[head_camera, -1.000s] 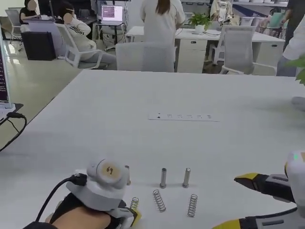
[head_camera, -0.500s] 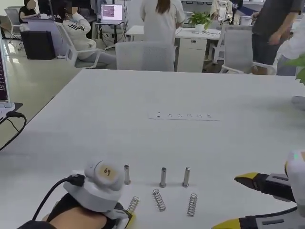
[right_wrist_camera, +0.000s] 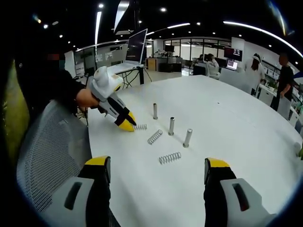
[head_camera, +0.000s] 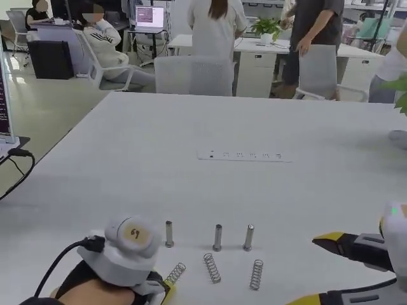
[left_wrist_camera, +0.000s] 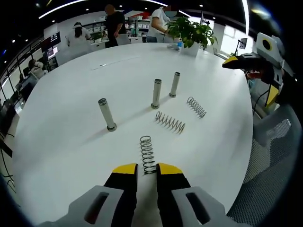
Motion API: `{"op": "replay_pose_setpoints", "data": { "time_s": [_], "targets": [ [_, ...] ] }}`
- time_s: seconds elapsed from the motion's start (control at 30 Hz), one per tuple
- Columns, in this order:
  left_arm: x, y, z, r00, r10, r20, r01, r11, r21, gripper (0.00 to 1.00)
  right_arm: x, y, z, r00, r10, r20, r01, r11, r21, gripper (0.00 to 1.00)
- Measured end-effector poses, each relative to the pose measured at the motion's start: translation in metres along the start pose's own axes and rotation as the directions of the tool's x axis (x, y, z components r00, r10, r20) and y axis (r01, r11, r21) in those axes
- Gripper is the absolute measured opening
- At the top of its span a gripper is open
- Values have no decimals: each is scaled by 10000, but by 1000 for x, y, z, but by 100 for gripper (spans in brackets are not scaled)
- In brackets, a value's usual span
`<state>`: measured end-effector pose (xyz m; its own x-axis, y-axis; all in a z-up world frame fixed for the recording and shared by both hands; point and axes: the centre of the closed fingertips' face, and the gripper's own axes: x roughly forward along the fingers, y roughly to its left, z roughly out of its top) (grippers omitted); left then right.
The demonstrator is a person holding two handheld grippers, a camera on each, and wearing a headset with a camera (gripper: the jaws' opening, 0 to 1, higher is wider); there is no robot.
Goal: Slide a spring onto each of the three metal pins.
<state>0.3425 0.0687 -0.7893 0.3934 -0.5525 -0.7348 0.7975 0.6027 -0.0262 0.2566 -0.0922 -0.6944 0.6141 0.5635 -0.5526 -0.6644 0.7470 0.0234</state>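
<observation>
Head view. Item: left pin (head_camera: 169,234), middle pin (head_camera: 217,237) and right pin (head_camera: 248,237), upright in a row on the white table (head_camera: 191,140), all bare. Item: left spring (head_camera: 176,272), middle spring (head_camera: 211,267) and right spring (head_camera: 255,274), lying flat just near of the pins. Item: left gripper (head_camera: 166,287), near left, tip at the left spring. Item: right gripper (head_camera: 304,272), near right, apart from the parts.

Left gripper view. Jaws almost together about the near end of the left spring. I cannot tell whether they pinch it.

Right gripper view. Jaws wide apart, holding nothing.

Step, as I judge it: taking up the first spring. Next move calls for a firm pinch, a lift, and lining the coil's bore over the left pin.

Change from a second ago: the left gripper has drawn back, uncovering the left pin, and the left spring lies more slanted.
</observation>
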Motion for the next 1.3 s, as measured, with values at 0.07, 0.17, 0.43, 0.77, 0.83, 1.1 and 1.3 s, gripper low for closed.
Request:
{"op": "replay_pose_setpoints", "data": {
  "time_s": [0.07, 0.17, 0.43, 0.77, 0.83, 1.1, 1.3],
  "targets": [
    [0, 0, 0, 10000, 11, -15, -11, 10000, 21, 4, 0, 0, 0, 10000, 17, 9, -17, 10000, 4, 80],
    [-1, 0, -1, 10000, -17, 2, 17, 10000, -31, 3, 0, 1, 0, 10000, 16, -15, -16, 10000, -8, 80],
    [-2, 1, -2, 9999, -148, 11, 148, 9998, -133, 2, -1, 2, 3, 10000, 20, 16, -19, 10000, -76, 80],
    [-17, -3, 9, 9976, -527, 455, 524, 9986, 91, 2, -1, 4, 8, 10000, 35, 88, -33, 9999, -145, 80],
    [-22, -4, 12, 9964, -608, 596, 600, 9981, 148, 2, -1, 5, 9, 9999, 31, 96, -29, 9999, -164, 80],
    [-44, -6, 25, 9881, -777, 1331, 757, 9969, 201, 2, -3, 6, 13, 9998, 5, 185, -2, 9998, -188, 80],
    [-62, -12, 36, 9756, -990, 1961, 961, 9951, 246, 2, -3, 10, 20, 9994, 85, 335, -78, 9997, -222, 79]
  ]
}}
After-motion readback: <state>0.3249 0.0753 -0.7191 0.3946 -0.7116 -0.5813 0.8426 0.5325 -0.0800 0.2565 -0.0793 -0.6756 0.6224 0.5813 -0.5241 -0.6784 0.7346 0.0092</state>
